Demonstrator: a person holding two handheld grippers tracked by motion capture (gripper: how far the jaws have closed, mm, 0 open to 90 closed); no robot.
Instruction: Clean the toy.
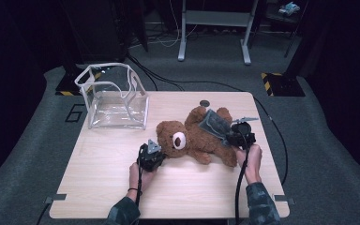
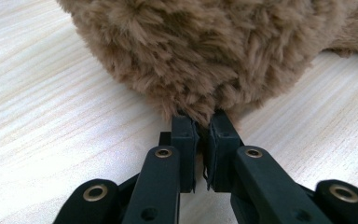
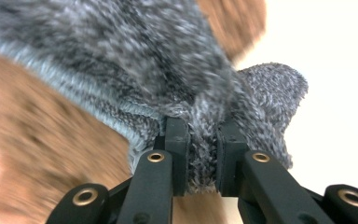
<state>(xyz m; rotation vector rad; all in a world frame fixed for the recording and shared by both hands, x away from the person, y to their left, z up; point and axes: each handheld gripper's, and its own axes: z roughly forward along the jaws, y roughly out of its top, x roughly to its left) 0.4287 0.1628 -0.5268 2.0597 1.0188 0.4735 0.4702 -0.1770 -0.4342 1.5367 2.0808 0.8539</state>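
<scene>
Two grippers hold a teddy bear and a grey cloth on the table

High view: the teddy bear point(image 1: 194, 136) lies mid-table, the left gripper point(image 1: 151, 157) at its head, probably to keep it steady; the right gripper point(image 1: 240, 135) lifts a grey cloth point(image 1: 213, 123) over its body; the clear box point(image 1: 112, 98) has nothing inside. Left gripper view: jaws pinch brown fur point(image 2: 200, 109). Right gripper view: jaws pinch the cloth's fold point(image 3: 203, 154)

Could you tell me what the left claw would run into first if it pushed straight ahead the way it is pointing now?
The left claw is shut on a tuft of the teddy bear's fur, so going straight on it would press right into the bear's head. Nothing else lies between them.
</scene>
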